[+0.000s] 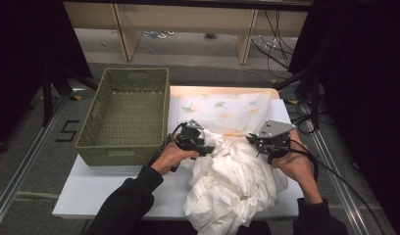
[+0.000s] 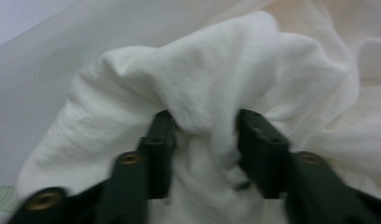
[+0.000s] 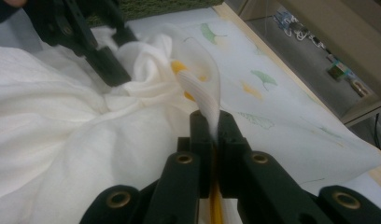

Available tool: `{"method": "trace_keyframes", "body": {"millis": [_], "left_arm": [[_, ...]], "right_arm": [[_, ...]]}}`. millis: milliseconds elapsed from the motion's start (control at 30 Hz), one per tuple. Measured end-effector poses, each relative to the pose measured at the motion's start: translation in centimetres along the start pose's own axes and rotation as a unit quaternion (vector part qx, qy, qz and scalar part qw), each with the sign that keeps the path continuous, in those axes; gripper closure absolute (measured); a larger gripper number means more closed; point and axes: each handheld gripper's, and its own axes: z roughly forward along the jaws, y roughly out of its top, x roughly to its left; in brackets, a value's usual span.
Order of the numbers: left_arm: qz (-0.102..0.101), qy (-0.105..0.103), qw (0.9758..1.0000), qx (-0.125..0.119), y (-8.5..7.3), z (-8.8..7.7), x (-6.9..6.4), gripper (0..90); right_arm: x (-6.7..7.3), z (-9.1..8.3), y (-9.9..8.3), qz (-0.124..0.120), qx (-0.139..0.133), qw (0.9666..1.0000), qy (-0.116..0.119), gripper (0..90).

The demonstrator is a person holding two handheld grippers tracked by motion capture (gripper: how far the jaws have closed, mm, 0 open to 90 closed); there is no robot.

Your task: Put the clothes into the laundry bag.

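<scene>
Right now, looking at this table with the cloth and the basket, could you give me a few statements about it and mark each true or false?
1. The right tongs pinch a fold of the white cloth. True.
2. The green basket holds the cloth. False: the cloth lies on the table beside it.
3. A bulge of cloth sits between the jaws of the left tongs. True.
4. The leaf-printed sheet hangs over the basket. False: it lies flat on the table.

A white cloth [image 1: 237, 181] with a leaf print lies bunched on the bench [image 1: 105, 191] right of the basket [image 1: 124, 117], its front spilling over the near edge.
</scene>
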Motion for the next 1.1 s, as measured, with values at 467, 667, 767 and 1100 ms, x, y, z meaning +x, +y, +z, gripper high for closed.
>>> {"method": "trace_keyframes", "body": {"millis": [467,667,767,1100], "left_arm": [[0.048,-0.046,0.9969,-0.042,2.9,2.3,-7.6,85.9],[-0.004,0.027,0.9993,-0.025,3.9,5.9,-4.3,84.7],[-0.019,0.008,0.9997,-0.015,3.8,5.3,-4.0,66.3],[0.025,-0.026,0.9993,-0.008,1.2,-4.6,-4.9,19.6]], "right_arm": [[0.0,-0.6,0.3,0.006,-0.005,1.0000,0.001,88.2],[0.0,-1.0,0.3,0.000,-0.015,0.9999,0.007,88.4],[0.0,-0.7,0.2,0.003,-0.009,0.9999,0.010,88.3],[-0.1,-0.8,0.2,0.006,-0.014,0.9999,0.005,88.2]]}}
